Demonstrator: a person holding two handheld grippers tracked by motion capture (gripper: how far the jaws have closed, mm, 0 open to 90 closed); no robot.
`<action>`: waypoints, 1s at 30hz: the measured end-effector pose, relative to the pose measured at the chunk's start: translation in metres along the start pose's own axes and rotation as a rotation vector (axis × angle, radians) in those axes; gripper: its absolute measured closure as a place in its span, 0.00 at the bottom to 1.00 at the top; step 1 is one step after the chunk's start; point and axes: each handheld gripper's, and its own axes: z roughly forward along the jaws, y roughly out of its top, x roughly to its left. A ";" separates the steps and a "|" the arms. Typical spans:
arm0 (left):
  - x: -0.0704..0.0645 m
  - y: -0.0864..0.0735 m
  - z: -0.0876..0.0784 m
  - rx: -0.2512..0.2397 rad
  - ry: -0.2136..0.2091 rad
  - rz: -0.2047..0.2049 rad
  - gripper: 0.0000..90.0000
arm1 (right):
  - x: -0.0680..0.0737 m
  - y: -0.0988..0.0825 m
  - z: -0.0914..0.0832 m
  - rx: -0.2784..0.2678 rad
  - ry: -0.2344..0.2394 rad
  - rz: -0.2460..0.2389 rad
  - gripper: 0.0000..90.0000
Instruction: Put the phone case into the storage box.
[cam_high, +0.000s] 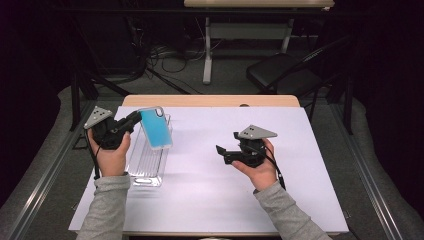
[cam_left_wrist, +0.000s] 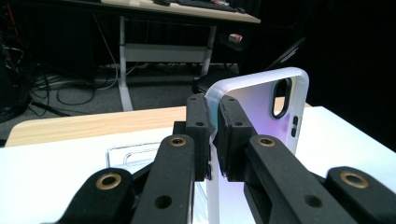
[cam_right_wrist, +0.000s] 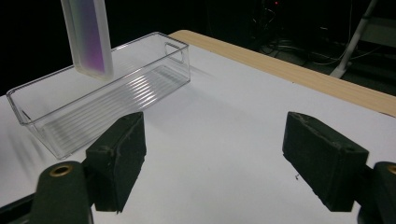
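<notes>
On the near right of the desk (cam_high: 210, 200), the right claw (cam_high: 227, 149) is held wide apart and empty, clear of the work. Farther left, the case (cam_high: 155, 127) is clenched by its edge in the left claw (cam_left_wrist: 214, 135), hanging upright over the bin (cam_right_wrist: 100, 100). It should be lowered straight between the walls and released only once its lower end is inside.

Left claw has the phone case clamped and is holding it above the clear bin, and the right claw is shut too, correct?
Not quite. The right claw is open, with nothing between its pads, as the right gripper view shows. The left claw does clamp the phone case above the clear bin.
</notes>
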 end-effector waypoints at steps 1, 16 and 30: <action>0.000 0.000 0.001 0.001 0.003 0.001 0.94 | 0.000 0.000 0.000 0.000 0.001 0.000 0.24; 0.019 0.013 0.016 -0.001 -0.005 0.002 0.94 | -0.003 0.000 0.000 0.007 -0.005 0.009 0.24; 0.028 0.037 0.031 0.015 0.021 0.119 0.94 | -0.004 -0.001 0.000 0.012 -0.008 0.019 0.24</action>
